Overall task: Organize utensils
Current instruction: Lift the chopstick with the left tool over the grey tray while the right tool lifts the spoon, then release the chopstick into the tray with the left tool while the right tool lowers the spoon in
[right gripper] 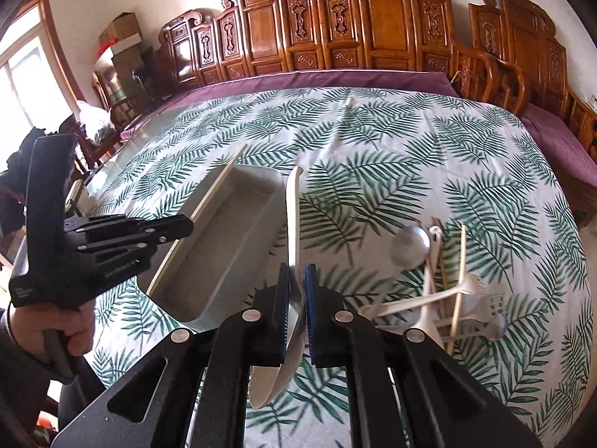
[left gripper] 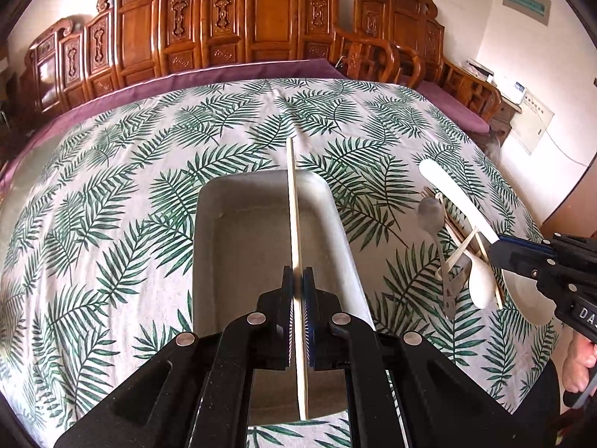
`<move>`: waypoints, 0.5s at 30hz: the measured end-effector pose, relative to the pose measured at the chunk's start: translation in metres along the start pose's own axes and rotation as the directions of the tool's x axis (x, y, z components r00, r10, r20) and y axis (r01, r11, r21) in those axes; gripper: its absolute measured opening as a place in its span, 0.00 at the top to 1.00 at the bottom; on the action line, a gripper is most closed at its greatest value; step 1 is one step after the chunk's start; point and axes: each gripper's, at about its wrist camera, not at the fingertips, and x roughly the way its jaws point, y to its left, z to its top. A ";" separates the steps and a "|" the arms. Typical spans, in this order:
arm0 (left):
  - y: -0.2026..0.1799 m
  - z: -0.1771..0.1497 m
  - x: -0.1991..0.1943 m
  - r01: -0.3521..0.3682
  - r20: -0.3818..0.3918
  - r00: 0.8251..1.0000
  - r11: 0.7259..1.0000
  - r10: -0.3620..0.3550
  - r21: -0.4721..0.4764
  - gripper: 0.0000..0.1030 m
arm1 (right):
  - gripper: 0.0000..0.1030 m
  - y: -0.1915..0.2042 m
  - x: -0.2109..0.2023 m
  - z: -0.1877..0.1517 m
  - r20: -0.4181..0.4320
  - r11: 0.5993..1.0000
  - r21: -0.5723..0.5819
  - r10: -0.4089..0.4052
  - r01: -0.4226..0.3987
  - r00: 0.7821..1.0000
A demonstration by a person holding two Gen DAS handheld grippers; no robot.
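**Now two light sticks of tableware, one in each of my jaws**

Plainly, my left gripper (left gripper: 298,280) is pinched nearly shut on a single chopstick (left gripper: 293,201), taken a little below its middle, so the long end pokes far out over the tray (left gripper: 209,231) and the short end hangs back under my knuckles. It is thin, pale wood, stiff and next to weightless; I judge it could pivot between the ribbed blue pads if I swing it fast, so a hold near the balance point suits it.

My right gripper (right gripper: 297,283) is likewise clamped almost closed, on the big cream spoon (right gripper: 293,201). The pads bite where the handle widens into the bowl; the bowl curves down near me, the flat handle points away. It looks like smooth, hard plastic, light but slippery, and the curved neck gives the pads less flat to press on than the handle would.

Beyond the jaws, the tray is a grey rectangular tub with rounded corners and a matte inside, bare as far as I can see. To its right lies the heap of utensils (right gripper: 444,287): a shiny metal spoon (right gripper: 410,248), cream plastic pieces, more chopsticks, crossed over each other. All rest on a soft leaf-print tablecloth (left gripper: 112,194).
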 end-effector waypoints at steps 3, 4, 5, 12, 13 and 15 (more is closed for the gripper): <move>0.005 -0.001 0.002 0.013 -0.003 1.000 1.000 -0.013 -0.003 0.96 | 0.91 0.010 0.005 0.006 -0.005 1.000 -0.008 -0.005 0.005 1.000; 0.005 -0.001 0.002 0.016 -0.003 1.000 1.000 -0.016 -0.002 0.96 | 0.91 0.012 0.007 0.008 -0.007 1.000 -0.009 -0.007 0.007 1.000; 0.006 -0.001 0.001 0.020 -0.002 1.000 1.000 -0.020 -0.002 0.95 | 0.91 0.015 0.009 0.009 -0.010 1.000 -0.009 -0.009 0.009 1.000; 0.020 -0.008 -0.021 0.012 0.041 0.999 1.000 -0.012 -0.009 0.77 | 0.91 0.033 0.028 0.019 -0.021 1.000 -0.010 0.001 -0.002 1.000; 0.024 -0.010 -0.027 0.010 0.049 0.999 1.000 -0.009 -0.013 0.74 | 0.91 0.036 0.031 0.020 -0.023 1.000 -0.010 0.005 -0.005 1.000; 0.028 -0.013 -0.037 -0.002 0.064 0.998 1.000 0.003 -0.012 0.67 | 0.91 0.043 0.039 0.023 -0.028 1.000 -0.012 0.014 -0.014 0.999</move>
